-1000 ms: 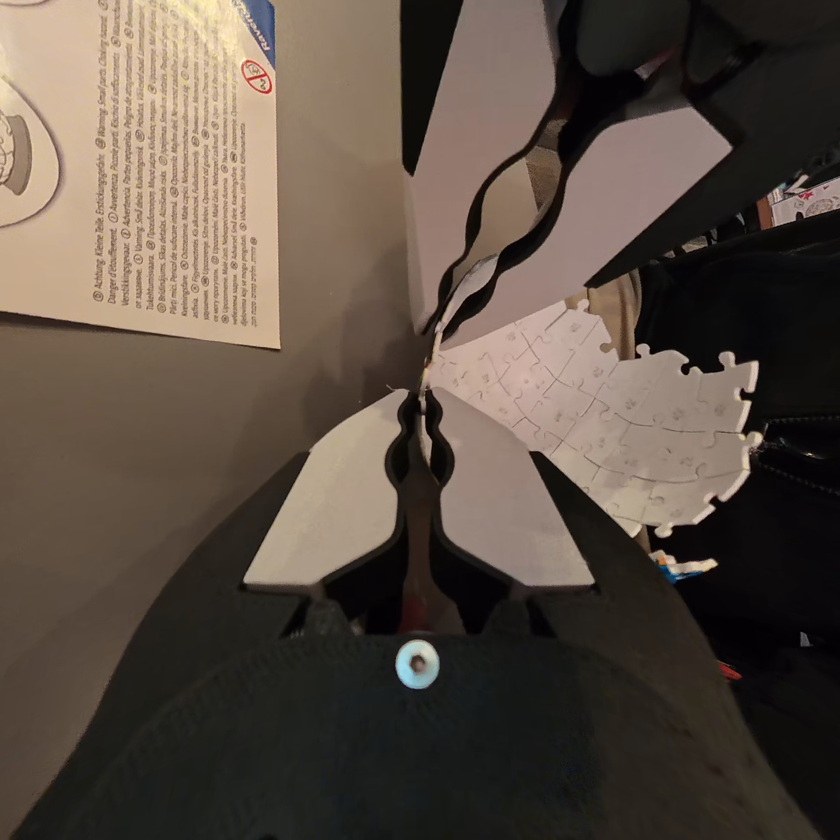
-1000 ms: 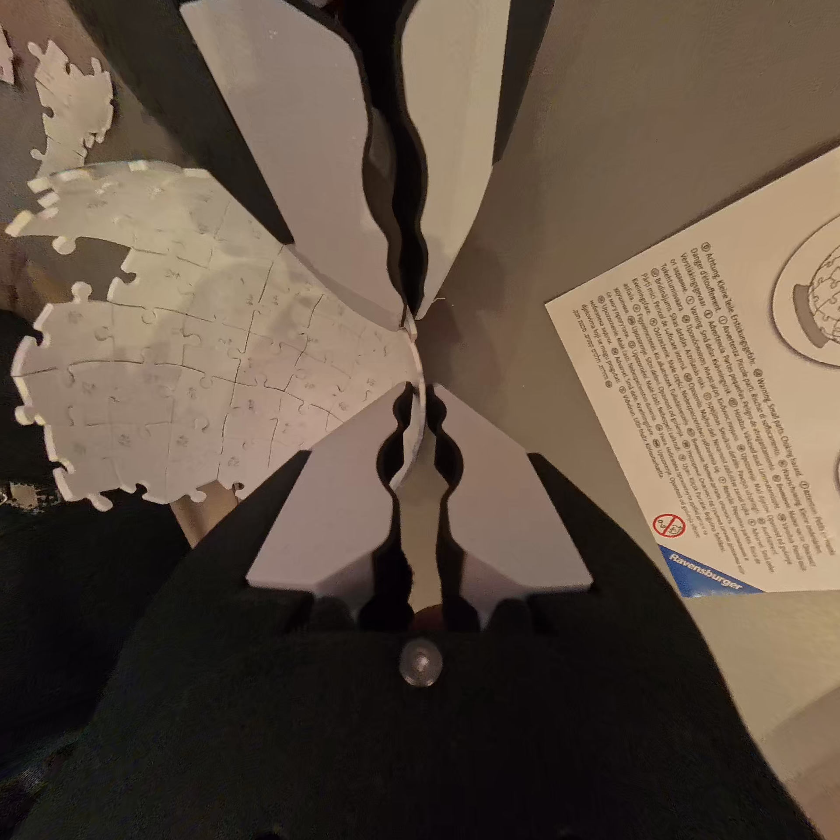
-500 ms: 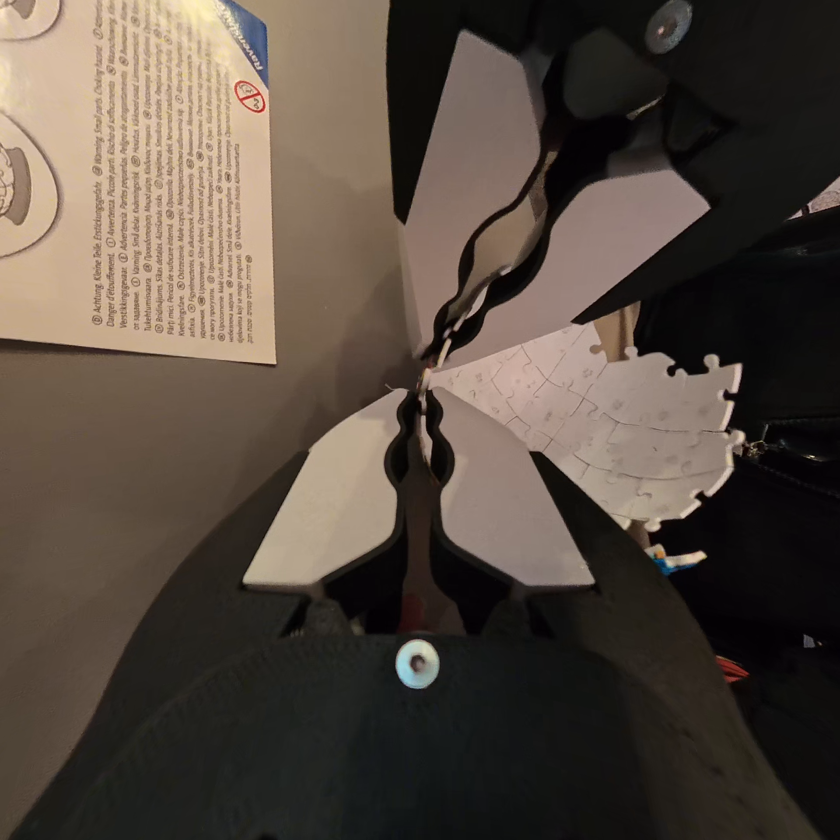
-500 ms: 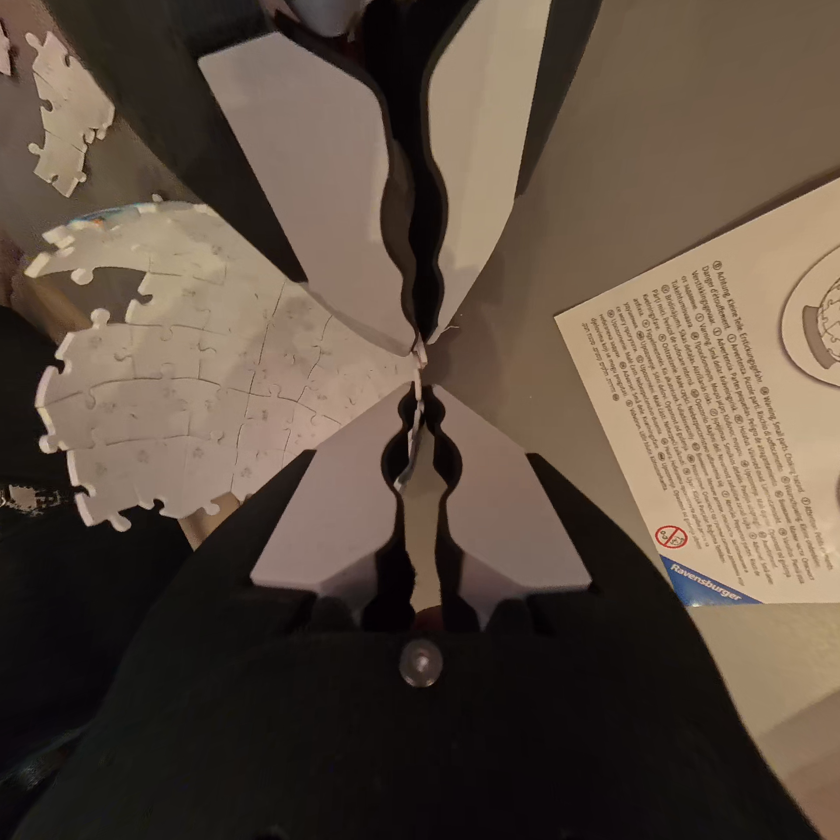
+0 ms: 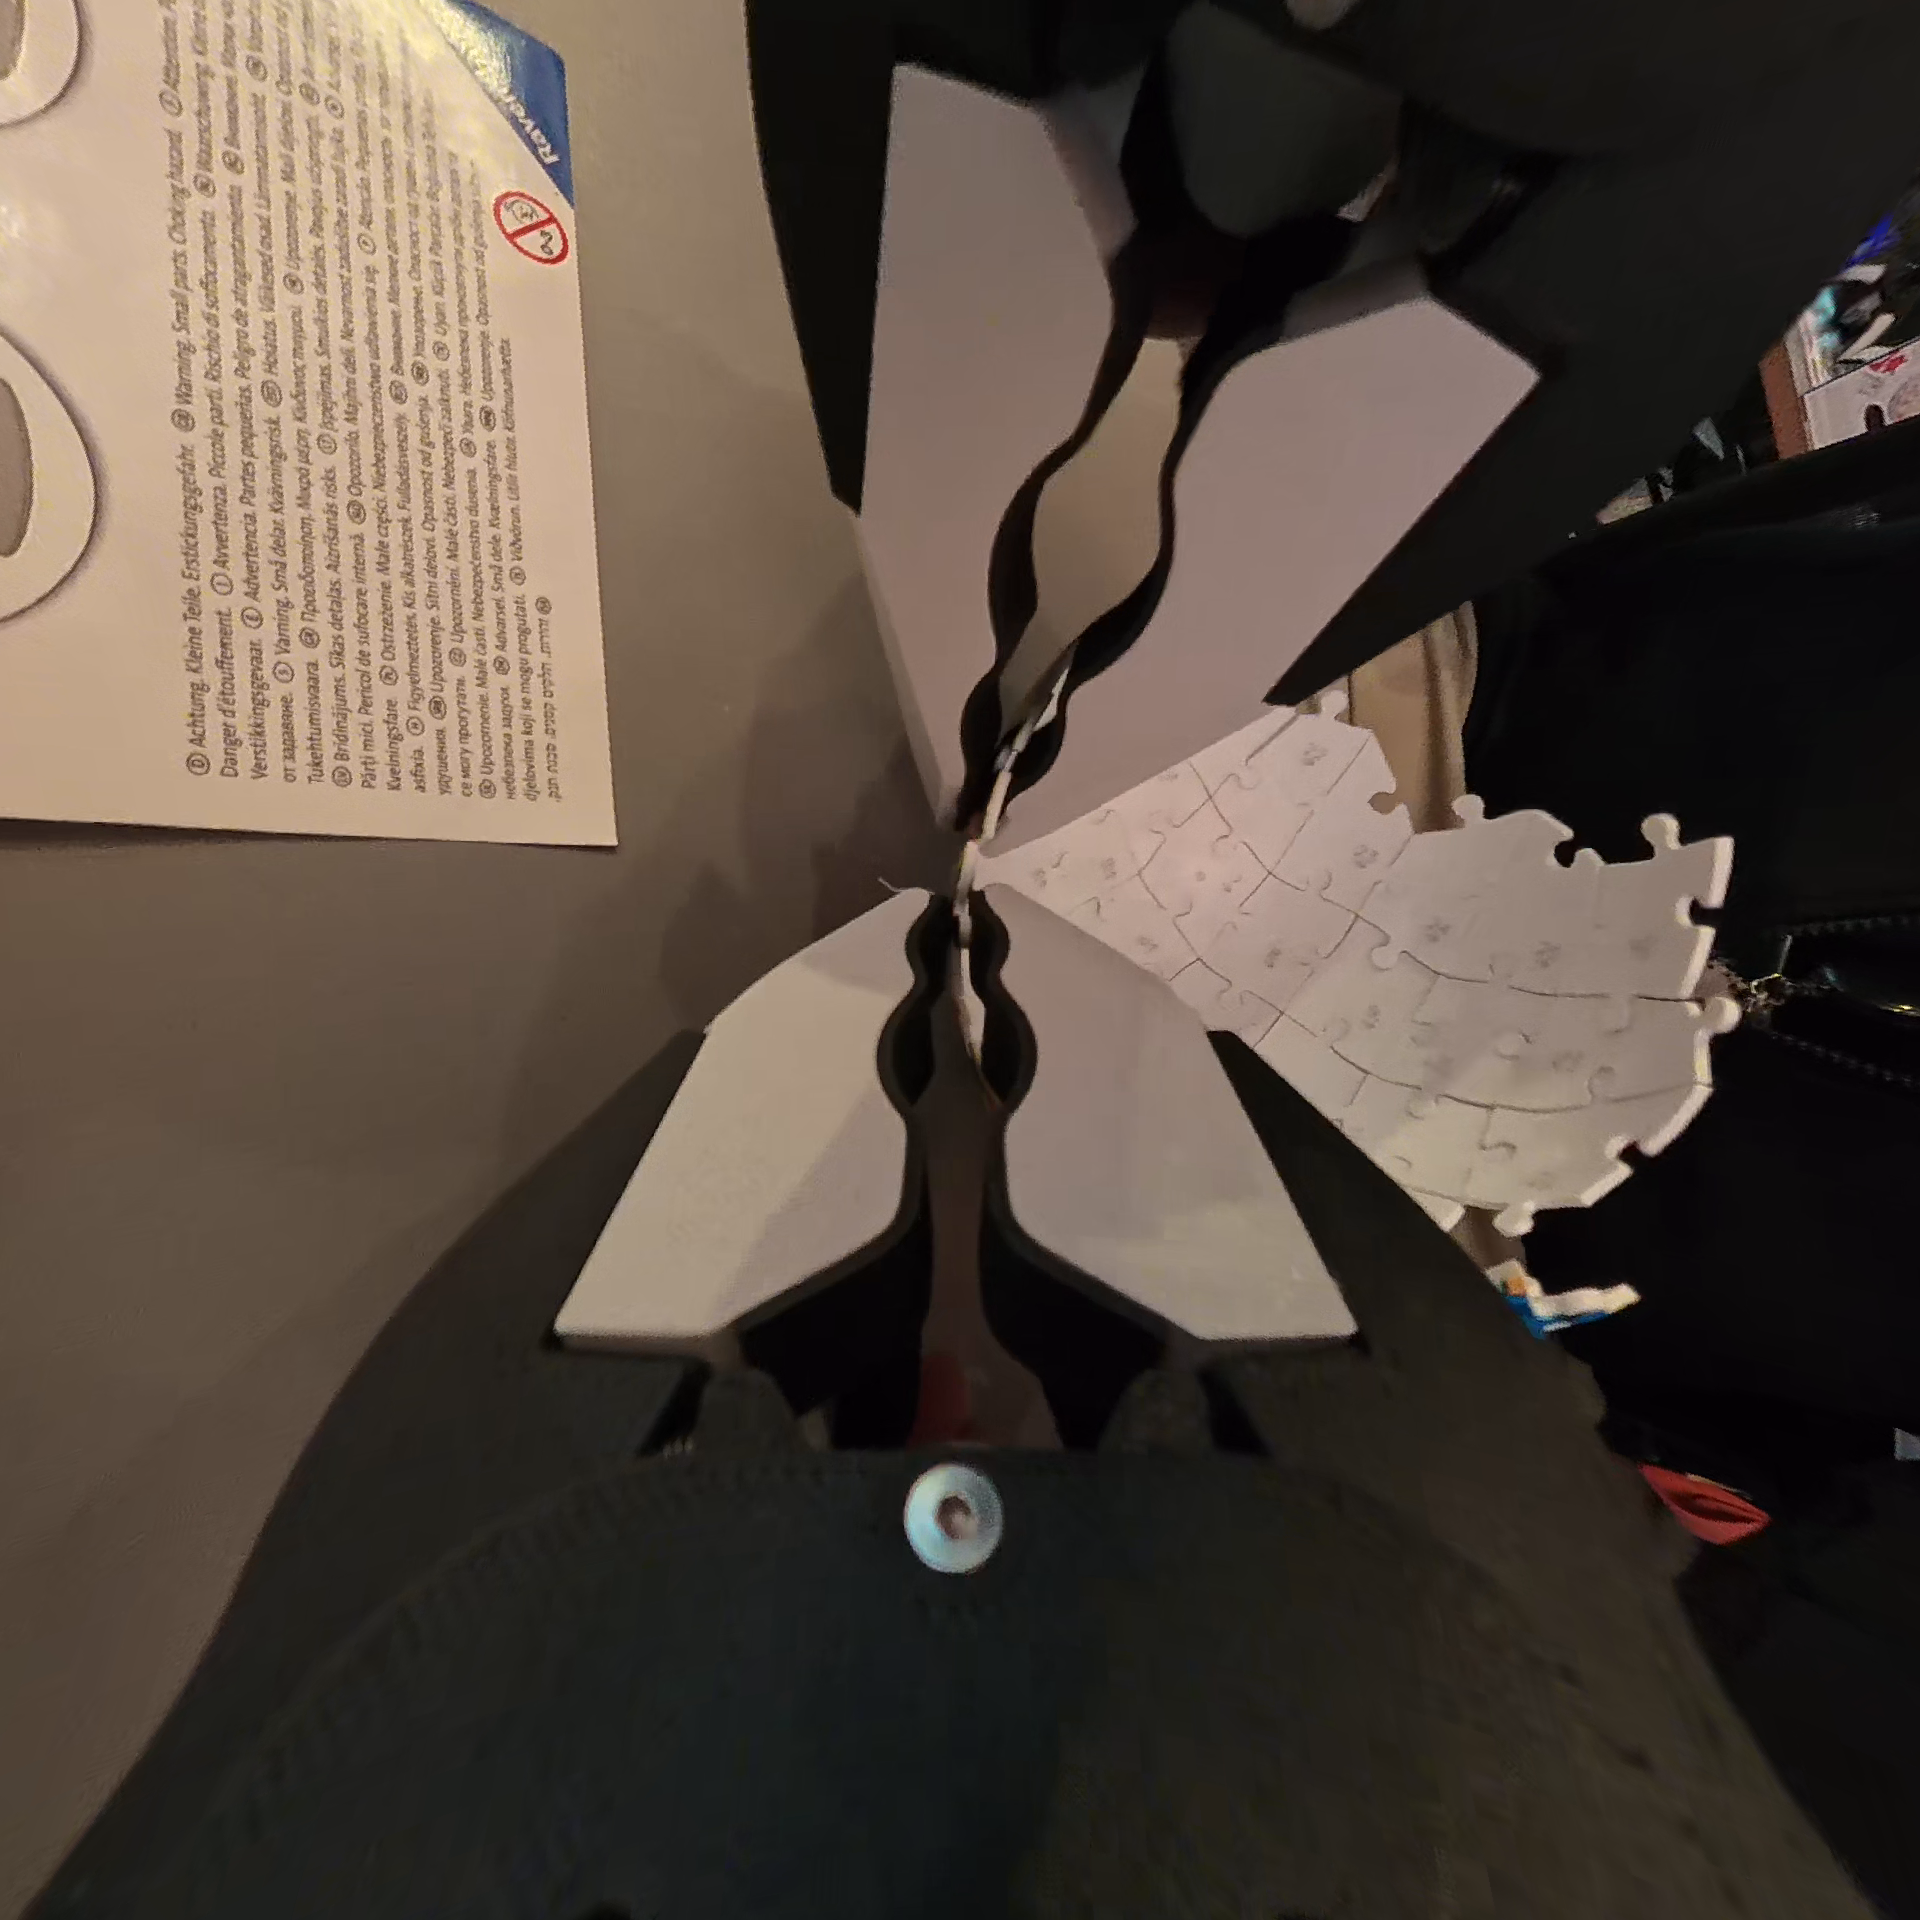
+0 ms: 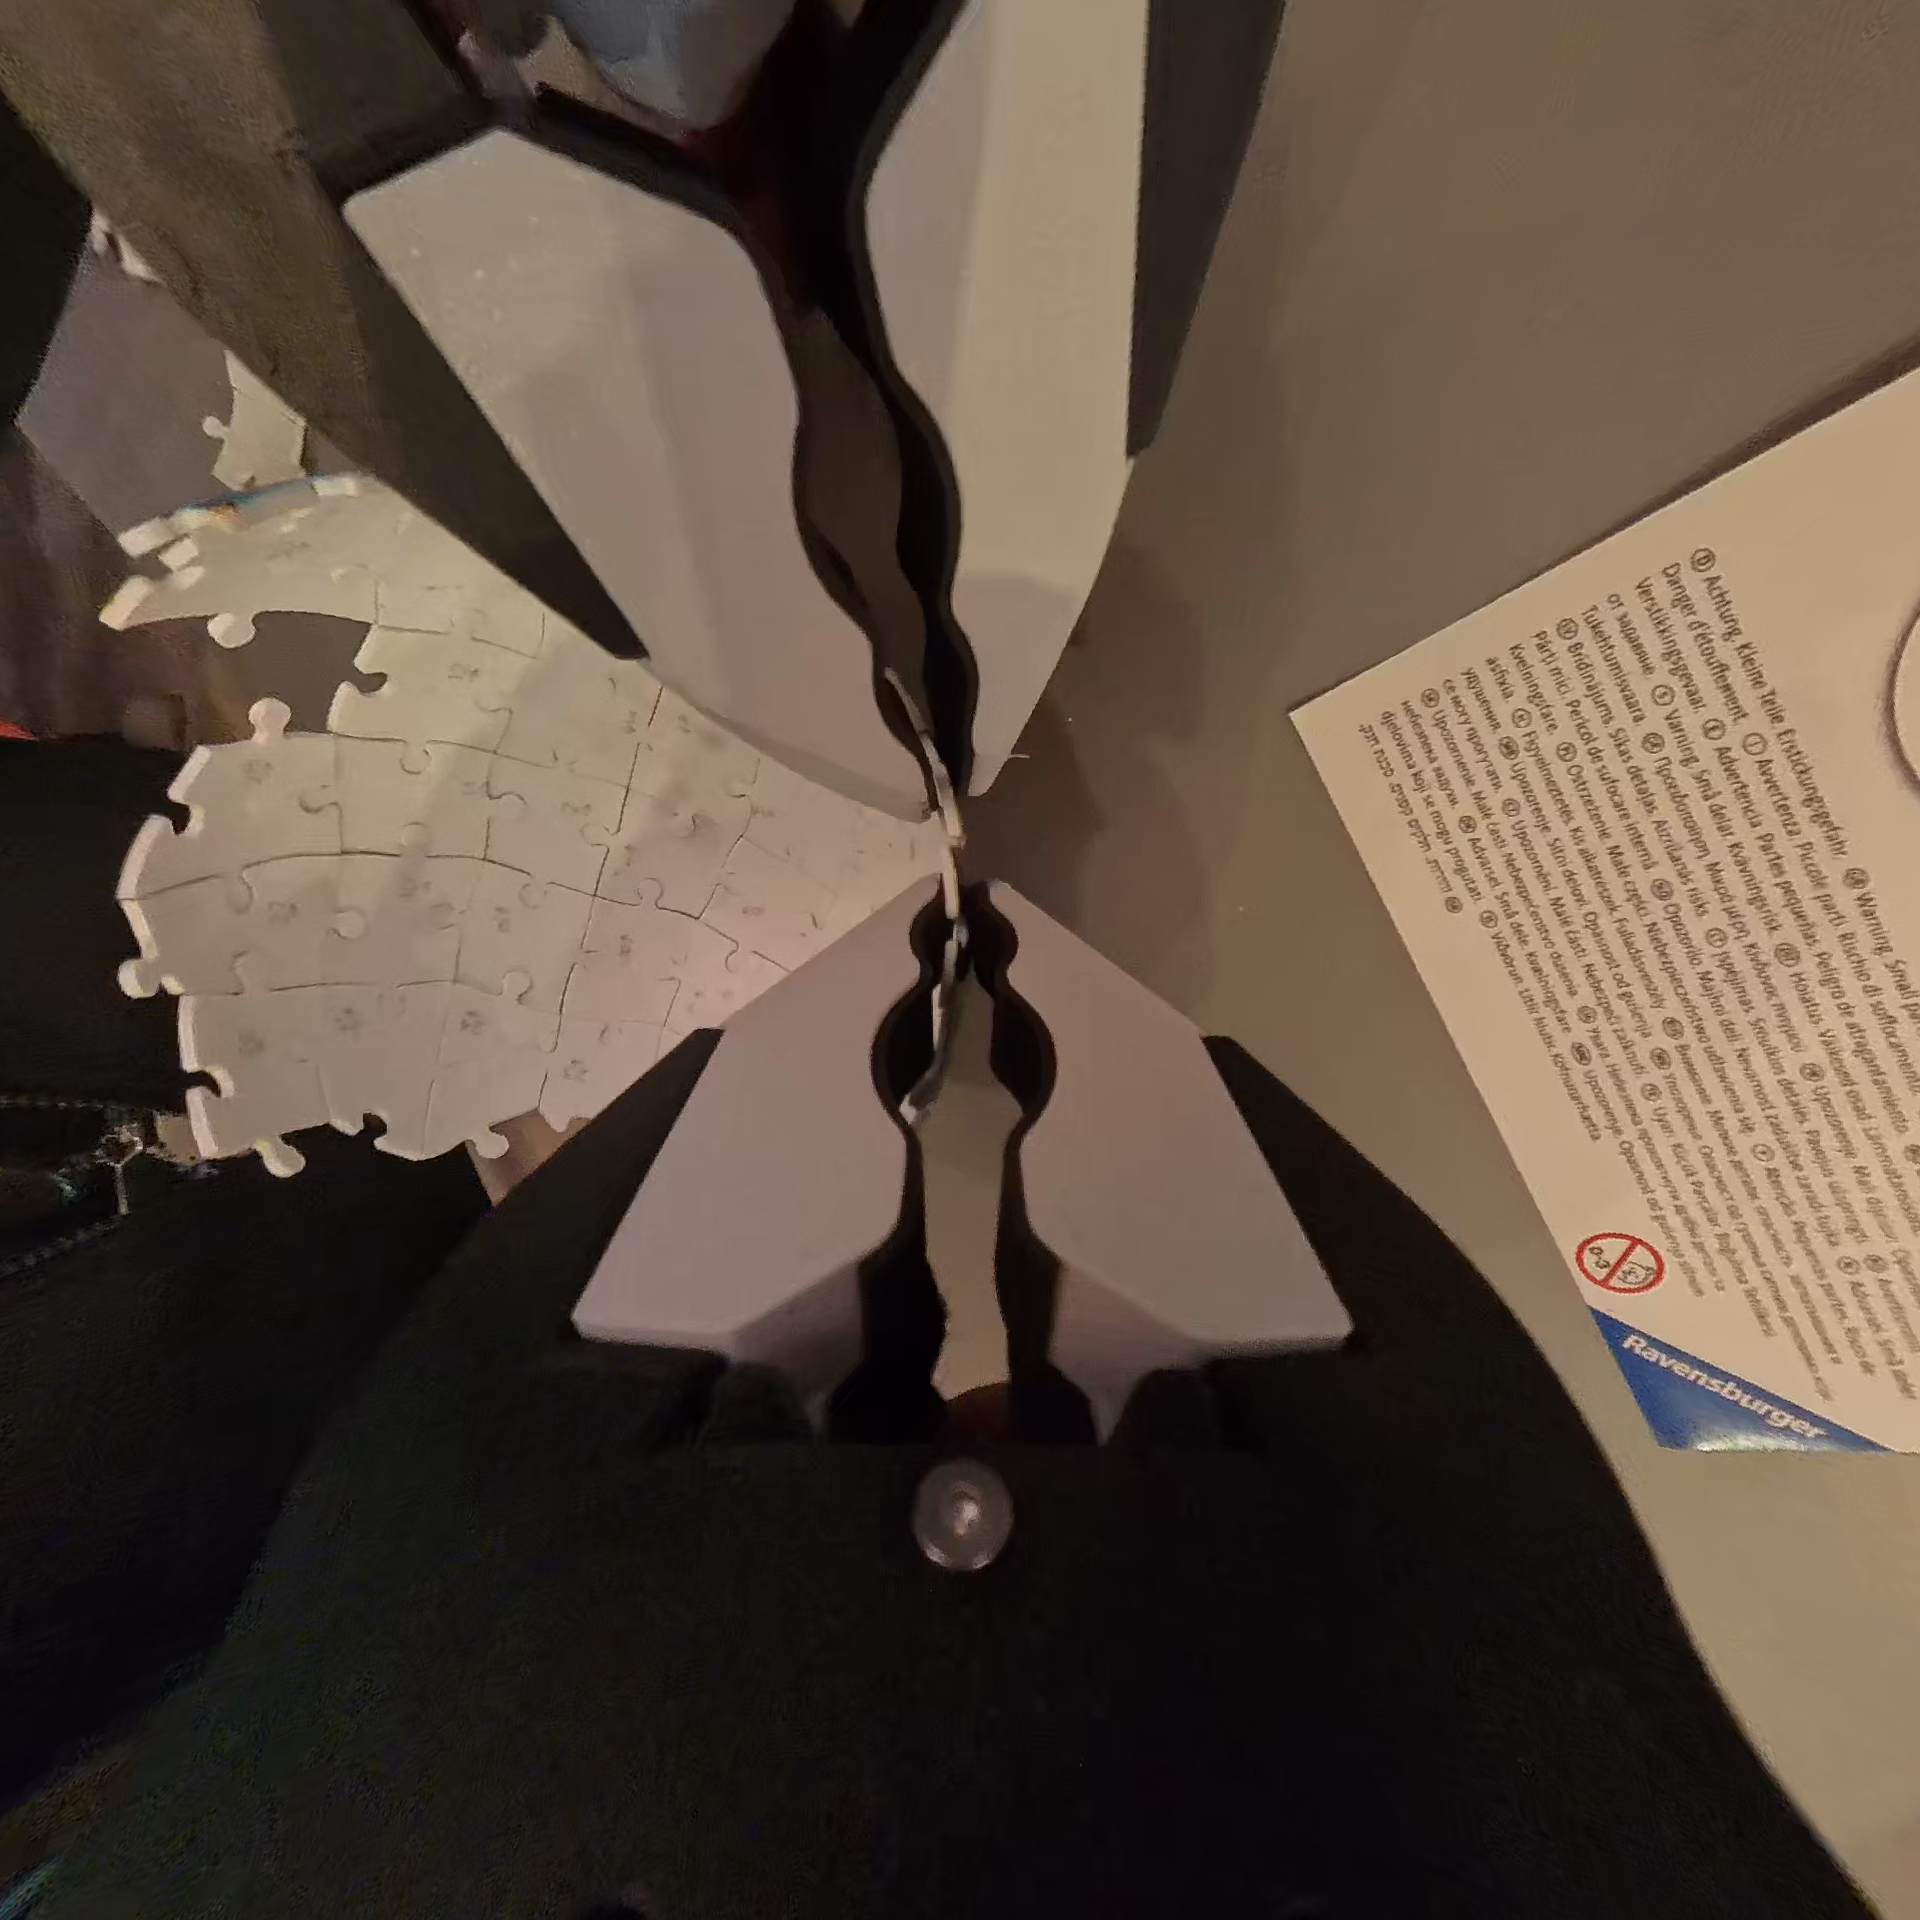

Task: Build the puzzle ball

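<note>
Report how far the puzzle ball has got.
Done: many pieces are joined into one curved white shell section, its outer edge a row of open tabs. In hand: the left gripper and the right gripper are both shut on that section's edge, tip to tip. Left: closing the sphere; another joined fragment lies apart.

The left gripper (image 5: 961,914) is closed on the edge of a curved white puzzle shell (image 5: 1455,987), seen edge-on between its grey fingers (image 5: 769,1122). The shell's assembled pieces fan out to the right, knobbed edge outermost. The right gripper (image 5: 1003,790) enters from above, tip to tip with the left, clamping the same edge. A printed instruction sheet (image 5: 312,436) lies on the grey table (image 5: 260,1143) at upper left.
</note>
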A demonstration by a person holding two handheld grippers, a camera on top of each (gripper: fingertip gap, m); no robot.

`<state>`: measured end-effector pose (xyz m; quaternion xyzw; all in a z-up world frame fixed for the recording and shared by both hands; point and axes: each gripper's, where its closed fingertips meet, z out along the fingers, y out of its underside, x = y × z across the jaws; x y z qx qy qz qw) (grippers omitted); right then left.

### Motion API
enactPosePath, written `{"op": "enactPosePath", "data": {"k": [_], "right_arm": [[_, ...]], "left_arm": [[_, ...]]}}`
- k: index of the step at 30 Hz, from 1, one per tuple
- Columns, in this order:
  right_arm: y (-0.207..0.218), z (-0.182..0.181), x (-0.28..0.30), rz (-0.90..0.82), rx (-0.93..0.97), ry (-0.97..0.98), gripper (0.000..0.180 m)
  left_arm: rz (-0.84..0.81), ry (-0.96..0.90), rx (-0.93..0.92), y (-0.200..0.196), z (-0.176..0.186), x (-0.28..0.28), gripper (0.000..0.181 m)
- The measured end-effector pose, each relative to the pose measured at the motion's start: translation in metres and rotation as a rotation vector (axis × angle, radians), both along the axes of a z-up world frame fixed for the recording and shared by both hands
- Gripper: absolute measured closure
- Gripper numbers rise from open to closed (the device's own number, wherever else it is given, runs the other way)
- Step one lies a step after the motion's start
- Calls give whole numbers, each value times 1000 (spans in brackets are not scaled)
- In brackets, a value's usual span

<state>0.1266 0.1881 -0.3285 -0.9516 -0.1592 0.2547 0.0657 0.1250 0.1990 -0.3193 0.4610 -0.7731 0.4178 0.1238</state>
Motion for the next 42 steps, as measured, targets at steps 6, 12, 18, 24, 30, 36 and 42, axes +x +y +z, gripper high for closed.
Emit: {"op": "enactPosePath", "data": {"k": [6,12,18,24,30,36,42], "right_arm": [[0,-1,0,0,4,11,178],[-1,-1,-2,-22,-2,50,179],[0,-1,-1,-46,-28,45,180],[1,-1,-2,-42,-1,32,179],[-1,4,-2,-26,26,29,164],[0,19,2,-50,88,30,159],[-9,40,13,-113,158,10,154]], "left_arm": [[-4,9,2,0,-1,-1,177],[5,15,-16,-1,-1,0,177],[0,14,6,-2,0,-1,177],[10,26,9,1,0,0,176],[36,25,-14,3,1,0,176],[54,18,-22,4,3,0,175],[77,10,-27,5,4,-2,173]]}}
